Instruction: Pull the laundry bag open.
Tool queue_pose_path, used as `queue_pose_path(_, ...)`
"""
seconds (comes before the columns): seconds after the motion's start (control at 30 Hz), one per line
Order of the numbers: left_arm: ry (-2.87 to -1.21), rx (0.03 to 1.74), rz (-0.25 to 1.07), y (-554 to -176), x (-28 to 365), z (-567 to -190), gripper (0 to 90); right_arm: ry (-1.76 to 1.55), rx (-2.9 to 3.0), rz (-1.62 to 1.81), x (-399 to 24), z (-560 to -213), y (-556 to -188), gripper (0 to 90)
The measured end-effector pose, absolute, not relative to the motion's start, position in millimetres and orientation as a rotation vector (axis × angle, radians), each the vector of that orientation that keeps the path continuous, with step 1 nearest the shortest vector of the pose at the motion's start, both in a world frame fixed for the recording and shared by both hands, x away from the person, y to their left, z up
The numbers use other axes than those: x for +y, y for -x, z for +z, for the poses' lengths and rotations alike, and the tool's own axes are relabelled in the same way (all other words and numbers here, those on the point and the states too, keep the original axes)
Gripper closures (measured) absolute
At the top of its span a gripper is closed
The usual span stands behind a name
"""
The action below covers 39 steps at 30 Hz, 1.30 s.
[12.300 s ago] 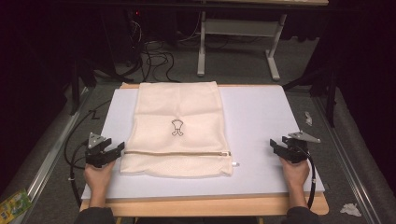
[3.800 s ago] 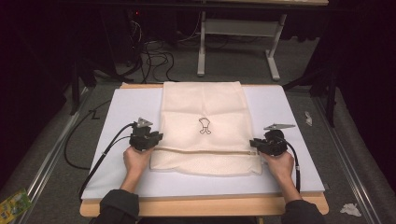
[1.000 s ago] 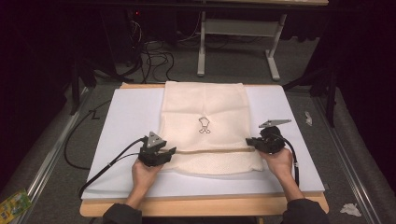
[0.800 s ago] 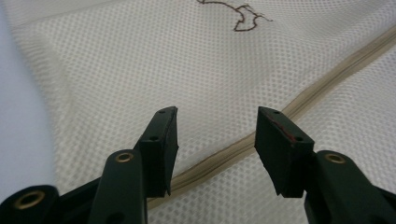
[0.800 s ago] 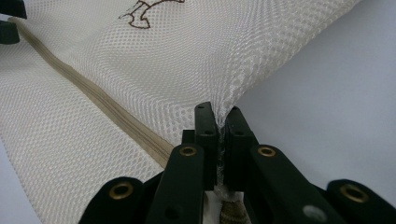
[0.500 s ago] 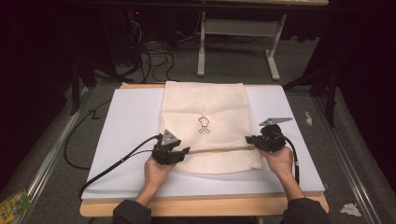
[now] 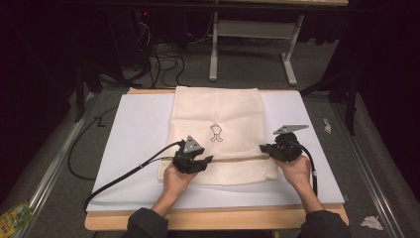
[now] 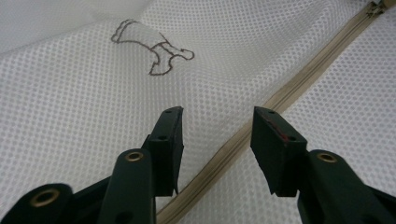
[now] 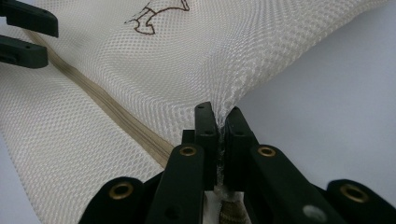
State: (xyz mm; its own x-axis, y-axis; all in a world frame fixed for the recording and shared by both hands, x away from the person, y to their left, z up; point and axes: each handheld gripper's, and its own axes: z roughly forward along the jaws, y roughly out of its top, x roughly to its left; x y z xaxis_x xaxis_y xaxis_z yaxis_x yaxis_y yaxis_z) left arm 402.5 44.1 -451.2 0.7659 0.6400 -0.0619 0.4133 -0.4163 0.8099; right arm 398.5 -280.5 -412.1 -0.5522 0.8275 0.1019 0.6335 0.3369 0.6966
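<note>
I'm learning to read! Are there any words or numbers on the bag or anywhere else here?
No words or numbers can be read.
mesh bag: only a small outline drawing, a picture, not letters.
green packet on the floor: its print is too small and blurred to read.

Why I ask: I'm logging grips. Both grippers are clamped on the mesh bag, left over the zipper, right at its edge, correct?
Not quite. The left gripper is open, jaws apart over the zipper, as the left gripper view shows. The right gripper is clamped on the mesh bag at its edge.
</note>
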Motion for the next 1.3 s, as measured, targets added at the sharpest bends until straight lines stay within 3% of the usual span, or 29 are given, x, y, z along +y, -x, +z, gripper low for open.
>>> queue_pose_path(0.77, -2.069, 0.688, 0.197, -404.8, -1.7, -446.2, 62.5, -1.311, 2.334, 1.088, -277.9, -404.7, -400.9, 88.3)
queue_pose_path(1.3, -2.103, 0.643, 0.209, -401.0, -14.2, -447.1, 65.0, -1.299, 2.345, 1.123, -266.9, -400.1, -403.4, 88.3)
